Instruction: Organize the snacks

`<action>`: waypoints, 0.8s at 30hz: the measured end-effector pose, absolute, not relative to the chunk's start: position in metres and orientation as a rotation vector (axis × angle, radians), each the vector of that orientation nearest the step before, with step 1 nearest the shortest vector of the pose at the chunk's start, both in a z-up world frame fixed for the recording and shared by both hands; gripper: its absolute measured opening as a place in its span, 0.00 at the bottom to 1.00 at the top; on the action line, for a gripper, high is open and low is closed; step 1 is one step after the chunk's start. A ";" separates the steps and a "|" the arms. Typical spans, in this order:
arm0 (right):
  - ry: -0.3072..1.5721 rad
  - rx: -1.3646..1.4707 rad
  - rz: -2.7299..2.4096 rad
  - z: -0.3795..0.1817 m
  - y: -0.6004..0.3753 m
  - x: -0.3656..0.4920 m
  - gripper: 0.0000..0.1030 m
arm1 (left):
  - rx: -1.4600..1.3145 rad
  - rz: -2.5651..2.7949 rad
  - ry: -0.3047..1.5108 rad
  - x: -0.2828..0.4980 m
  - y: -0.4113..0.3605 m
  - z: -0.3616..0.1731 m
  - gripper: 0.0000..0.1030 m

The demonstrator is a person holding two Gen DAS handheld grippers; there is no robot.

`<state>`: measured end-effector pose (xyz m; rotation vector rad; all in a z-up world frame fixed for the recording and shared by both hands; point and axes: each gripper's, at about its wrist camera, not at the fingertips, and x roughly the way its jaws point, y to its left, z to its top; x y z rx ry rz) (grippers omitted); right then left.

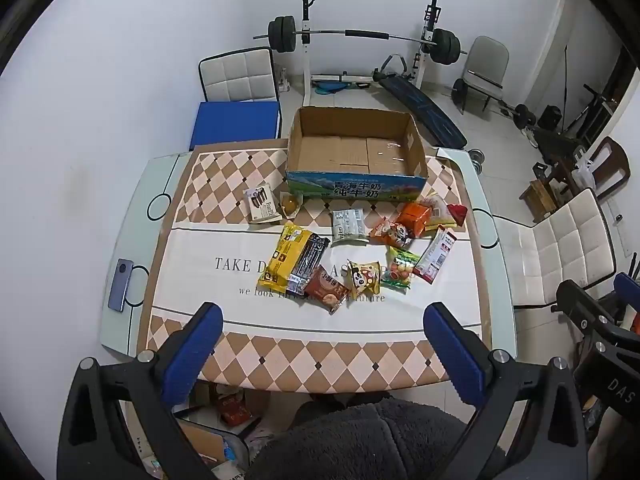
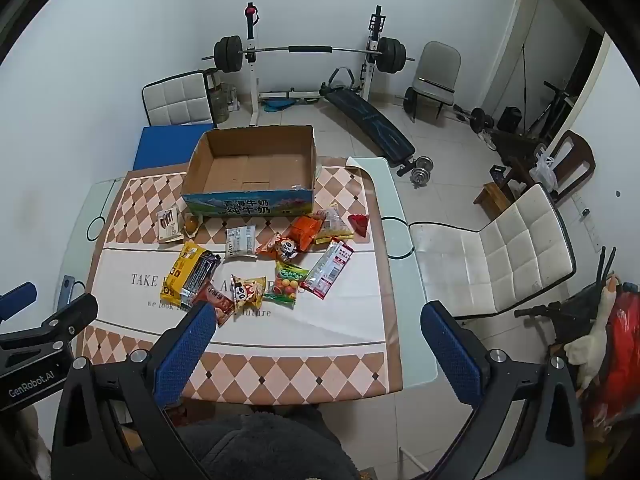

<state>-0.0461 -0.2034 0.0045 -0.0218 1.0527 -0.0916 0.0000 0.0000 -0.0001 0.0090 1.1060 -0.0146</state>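
Both tongs stand wide apart with nothing between them: the left tongs (image 1: 322, 346) and the right tongs (image 2: 318, 344) hang above the near edge of the counter (image 1: 132, 216), tilted down toward the spread of snacks. Neither touches any packet.

The cardboard box (image 1: 356, 148) sits at the far side of the counter, open at the top, and its floor looks bare, so nothing appears to have gone in yet. All the snacks lie loose on the patterned cloth in front of it. Near the box's left corner are a pale biscuit packet (image 1: 262, 204) and a small round yellow cake (image 1: 290, 204). In the middle lie a yellow packet (image 1: 286, 258) with a dark bar wrapper (image 1: 308, 264) over it, a brown packet (image 1: 328, 290), a panda packet (image 1: 364, 278), a green candy bag (image 1: 400, 268), a white sachet (image 1: 348, 226) and a long red-and-white packet (image 1: 434, 256). Toward the box's right corner sits a heap around an orange bag (image 1: 414, 218).

By the look of it, the job is at its very start, with every packet still to be picked up and placed in the box. A phone (image 1: 122, 286) lies at the left edge, apart from the snacks.
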 end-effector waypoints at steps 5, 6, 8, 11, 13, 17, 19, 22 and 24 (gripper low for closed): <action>1.057 -0.028 -0.096 0.003 -0.203 -0.044 1.00 | 0.010 -0.012 1.110 0.000 0.000 0.000 1.00; 1.058 -0.027 -0.095 0.003 -0.203 -0.044 1.00 | 0.010 -0.012 1.110 0.000 0.000 0.000 1.00; 1.059 -0.028 -0.094 0.002 -0.203 -0.044 1.00 | 0.008 -0.016 1.110 0.000 0.000 0.000 1.00; 1.060 -0.029 -0.095 0.002 -0.204 -0.043 1.00 | 0.008 -0.016 1.110 0.000 0.000 0.000 1.00; 1.062 -0.031 -0.097 0.002 -0.203 -0.042 1.00 | 0.006 -0.017 1.111 0.000 0.000 0.000 1.00; 1.064 -0.031 -0.097 0.001 -0.204 -0.041 1.00 | 0.009 -0.016 1.109 0.000 0.000 -0.001 1.00; 1.064 -0.031 -0.096 0.001 -0.204 -0.040 1.00 | 0.007 -0.016 1.110 0.000 0.000 -0.001 1.00; 1.063 -0.031 -0.096 0.002 -0.205 -0.039 1.00 | 0.007 -0.017 1.110 0.000 0.001 0.000 1.00; 1.062 -0.031 -0.095 -0.001 -0.203 -0.038 1.00 | 0.006 -0.016 1.109 0.000 -0.004 0.000 1.00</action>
